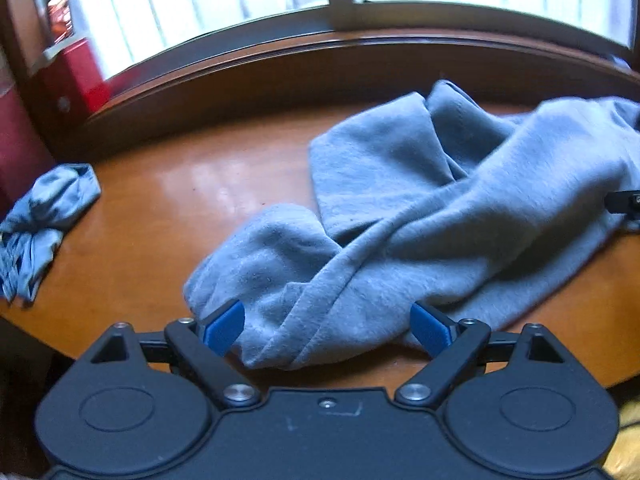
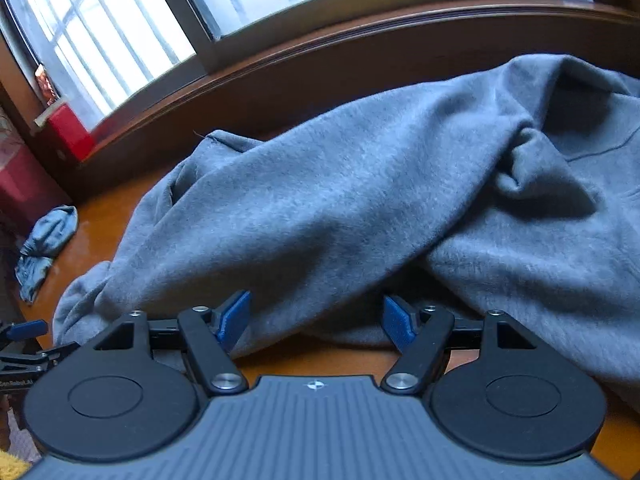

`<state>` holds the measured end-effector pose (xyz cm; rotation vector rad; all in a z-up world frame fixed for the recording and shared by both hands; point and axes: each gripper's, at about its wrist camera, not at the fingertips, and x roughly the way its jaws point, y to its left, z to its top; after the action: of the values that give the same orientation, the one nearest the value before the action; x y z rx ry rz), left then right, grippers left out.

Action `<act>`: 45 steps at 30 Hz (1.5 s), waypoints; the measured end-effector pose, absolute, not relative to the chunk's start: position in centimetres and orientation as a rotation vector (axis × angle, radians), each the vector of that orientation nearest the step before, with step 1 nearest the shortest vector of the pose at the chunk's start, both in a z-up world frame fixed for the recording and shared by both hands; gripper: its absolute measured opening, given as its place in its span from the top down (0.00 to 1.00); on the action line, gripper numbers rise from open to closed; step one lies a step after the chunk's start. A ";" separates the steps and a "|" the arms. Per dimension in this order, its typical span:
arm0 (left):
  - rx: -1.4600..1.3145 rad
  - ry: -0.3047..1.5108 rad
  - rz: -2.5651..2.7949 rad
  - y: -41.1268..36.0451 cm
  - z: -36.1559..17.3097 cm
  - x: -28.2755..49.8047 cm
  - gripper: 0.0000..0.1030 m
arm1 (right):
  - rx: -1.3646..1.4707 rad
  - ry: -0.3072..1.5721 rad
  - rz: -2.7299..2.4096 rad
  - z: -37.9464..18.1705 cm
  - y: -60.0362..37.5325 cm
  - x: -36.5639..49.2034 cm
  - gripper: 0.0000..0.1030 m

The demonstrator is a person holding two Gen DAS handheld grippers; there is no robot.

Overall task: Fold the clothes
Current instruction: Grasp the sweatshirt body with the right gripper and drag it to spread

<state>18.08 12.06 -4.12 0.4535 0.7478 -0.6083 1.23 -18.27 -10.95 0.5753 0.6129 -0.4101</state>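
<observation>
Setting: wooden table [image 1: 152, 216] under a big window [image 1: 208, 4], daylight coming in, bit of blur in both views.
Left claw [image 1: 326, 326]: released, blue pads spread wide, straddling the bunched near end of the grey sweatshirt [image 1: 420, 208]. Fabric sits between the pads but they aren't pinching it yet.
Right claw [image 2: 316, 320]: also released, pads apart, nosed up to the sweatshirt's near edge, where one fold crosses over another. Nothing gripped.
Sweatshirt: crumpled heap in the middle of the table, twisted on itself, not laid flat at all.
Off to the side: small blue-grey rag [image 1: 44, 216] lying well apart near the table's left edge, red box [image 1: 76, 68] by the sill.
Step, my guess: right at the start, both claws lining up for a first grab.
Next move needs: each claw to bite one clean edge, not a whole wad, then pull apart to spread it flat.
</observation>
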 end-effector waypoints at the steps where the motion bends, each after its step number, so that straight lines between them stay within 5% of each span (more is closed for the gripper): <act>1: 0.453 0.760 -0.610 11.9 -4.2 18.1 0.14 | 0.562 0.596 -0.405 -11.0 -18.3 1.4 0.30; 5: 0.499 0.755 -0.670 10.7 -4.6 17.5 0.14 | 0.524 0.594 -0.398 -10.5 -17.4 2.4 0.40; 7: 0.510 0.739 -0.728 10.2 -4.5 17.1 0.14 | 0.495 0.574 -0.403 -9.8 -17.1 2.4 0.59; 9: 0.513 0.730 -0.791 9.8 -4.3 16.9 0.13 | 0.513 0.539 -0.412 -9.1 -17.2 2.1 0.97; 21: 0.547 0.624 -1.048 5.9 -4.7 15.7 0.10 | 0.660 0.212 -0.302 -4.0 -18.5 5.0 0.97; 22: 0.555 0.640 -1.039 5.5 -5.3 16.2 0.14 | 0.651 0.204 -0.304 -3.7 -18.4 5.4 0.97; 24: 0.612 0.655 -0.983 4.6 -6.3 16.9 0.47 | 0.663 0.182 -0.294 -3.5 -18.4 5.9 0.97; 25: 0.636 0.644 -0.959 4.4 -6.6 17.1 0.50 | 0.676 0.170 -0.285 -3.4 -18.4 6.1 0.97; 28: 0.606 0.624 -0.937 5.1 -5.9 17.9 0.81 | 0.689 0.144 -0.269 -3.1 -18.4 5.9 0.97; 31: 0.518 0.597 -0.901 6.4 -3.8 18.9 0.86 | 0.632 0.125 -0.279 -2.5 -17.8 4.8 0.97; 41: 0.531 0.234 -0.738 3.8 4.5 23.9 0.84 | 0.506 0.036 -0.274 0.4 -20.0 6.4 0.97; 43: 0.568 0.207 -0.706 1.4 4.2 26.7 0.73 | 0.476 0.036 -0.283 0.4 -21.9 8.9 0.96; 45: 0.626 0.246 -0.656 -1.5 3.0 30.2 0.34 | 0.444 0.106 -0.356 -0.8 -24.4 13.7 0.85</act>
<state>30.23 -1.54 2.99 0.6259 0.2460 -0.6558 13.71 -24.43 -0.80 0.4436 0.1057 -0.3564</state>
